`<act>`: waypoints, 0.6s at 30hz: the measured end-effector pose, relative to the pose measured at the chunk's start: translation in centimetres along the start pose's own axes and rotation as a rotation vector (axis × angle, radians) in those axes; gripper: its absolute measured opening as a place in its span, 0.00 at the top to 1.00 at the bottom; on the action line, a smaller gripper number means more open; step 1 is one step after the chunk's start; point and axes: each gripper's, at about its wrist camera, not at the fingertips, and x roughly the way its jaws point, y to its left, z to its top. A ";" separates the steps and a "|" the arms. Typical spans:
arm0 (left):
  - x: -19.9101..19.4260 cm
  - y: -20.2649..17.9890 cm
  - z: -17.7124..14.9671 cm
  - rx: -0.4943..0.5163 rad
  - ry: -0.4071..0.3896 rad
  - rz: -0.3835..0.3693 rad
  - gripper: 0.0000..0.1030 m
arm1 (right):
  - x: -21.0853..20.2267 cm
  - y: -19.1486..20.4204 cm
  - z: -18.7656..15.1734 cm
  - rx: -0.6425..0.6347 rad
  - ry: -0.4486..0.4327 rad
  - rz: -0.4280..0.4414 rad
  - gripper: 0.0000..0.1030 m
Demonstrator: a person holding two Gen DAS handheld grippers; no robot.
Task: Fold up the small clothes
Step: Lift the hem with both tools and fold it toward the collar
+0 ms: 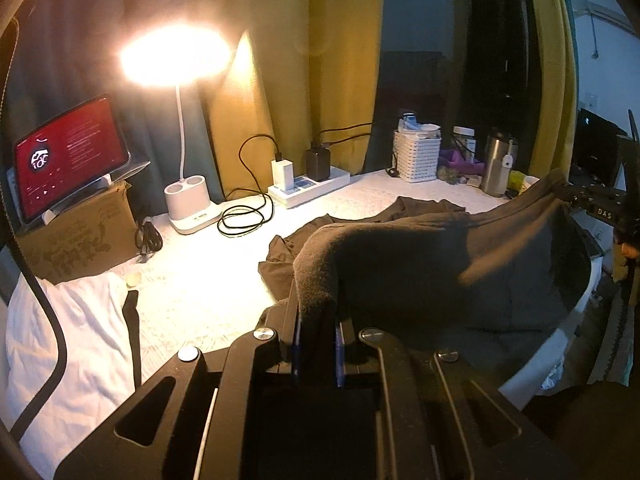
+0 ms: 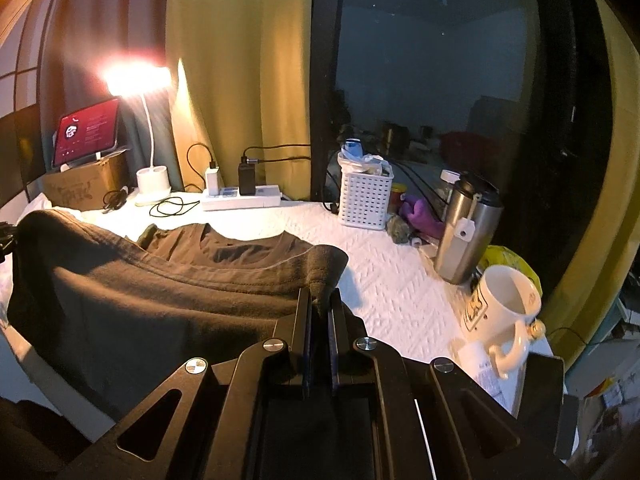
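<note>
Your black grippers (image 2: 320,300) pinch a dark grey shirt (image 2: 160,292); beyond them lie the white zigzag-textured cover (image 2: 392,272) and mustard-yellow curtain (image 2: 240,80).

Left gripper (image 1: 318,300) jaws clamped, tilted downward, right gripper (image 2: 320,300) likewise, side by side

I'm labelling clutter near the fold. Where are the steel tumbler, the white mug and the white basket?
steel tumbler (image 2: 464,236), right wrist view, on its metal body.
white mug (image 2: 500,304), right wrist view, on its outer wall.
white basket (image 2: 364,202), right wrist view, on its perforated front.
</note>
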 end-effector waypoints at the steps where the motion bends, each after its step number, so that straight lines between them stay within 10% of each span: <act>1: 0.4 0.1 0.2 -0.002 0.004 0.003 0.90 | 0.4 0.0 0.3 -0.001 0.002 0.001 0.94; 18: 7.8 2.6 3.6 -0.034 0.069 0.035 0.90 | 9.4 -1.4 4.4 -0.022 0.075 0.027 0.94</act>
